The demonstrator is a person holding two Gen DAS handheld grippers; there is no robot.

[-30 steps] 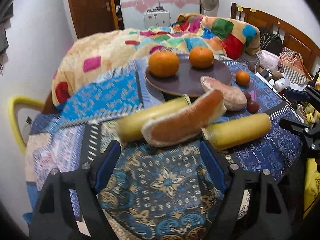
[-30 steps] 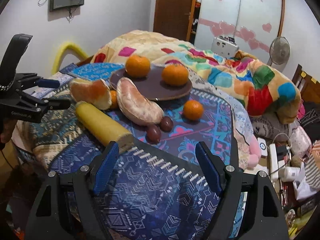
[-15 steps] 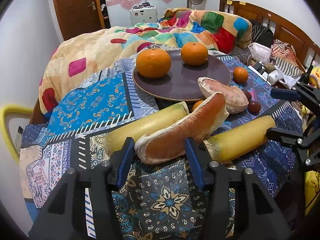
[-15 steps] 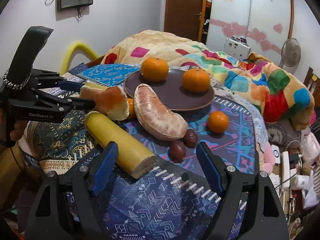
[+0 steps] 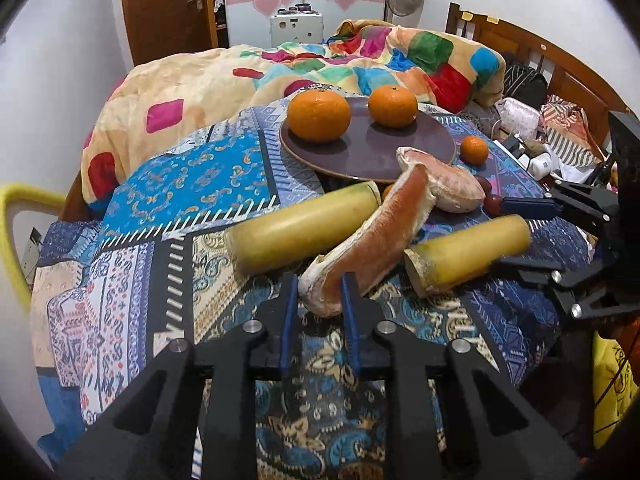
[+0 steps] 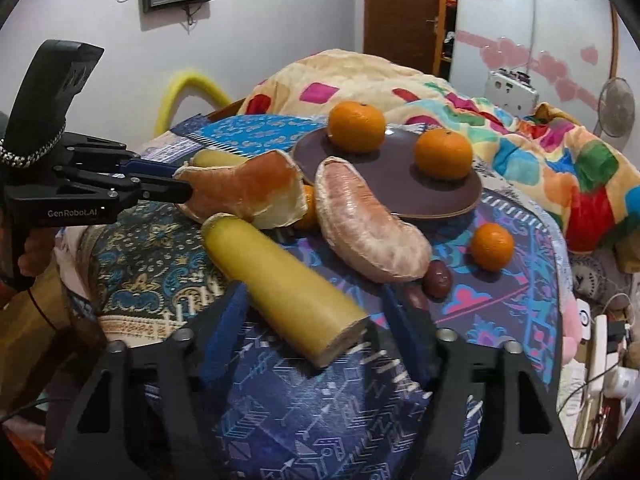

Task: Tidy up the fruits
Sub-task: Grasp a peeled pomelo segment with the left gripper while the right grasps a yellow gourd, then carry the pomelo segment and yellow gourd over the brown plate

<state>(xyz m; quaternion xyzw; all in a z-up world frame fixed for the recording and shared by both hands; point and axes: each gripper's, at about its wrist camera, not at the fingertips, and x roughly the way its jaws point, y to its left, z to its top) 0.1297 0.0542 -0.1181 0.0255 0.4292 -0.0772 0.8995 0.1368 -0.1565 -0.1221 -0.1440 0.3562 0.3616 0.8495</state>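
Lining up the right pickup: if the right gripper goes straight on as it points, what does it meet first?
The yellow cane piece: its cut end already lies between the closing fingers of the right gripper. Whether the fingers touch it yet is unclear. Past it lies the peeled pomelo wedge.

Patterned cloth (image 5: 168, 216), plate (image 5: 372, 156), fruit

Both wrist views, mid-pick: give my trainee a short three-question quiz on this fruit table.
1. True or false: the plate holds three oranges.
2. What is between the left gripper's closing jaws: A) a sugarcane piece, B) a pomelo wedge, C) a small orange?
3. Fill in: the right gripper's jaws are closing around the near ____.

Key
1. False: two oranges sit on it; the small orange lies on the cloth.
2. B, the pomelo wedge.
3. Sugarcane piece.
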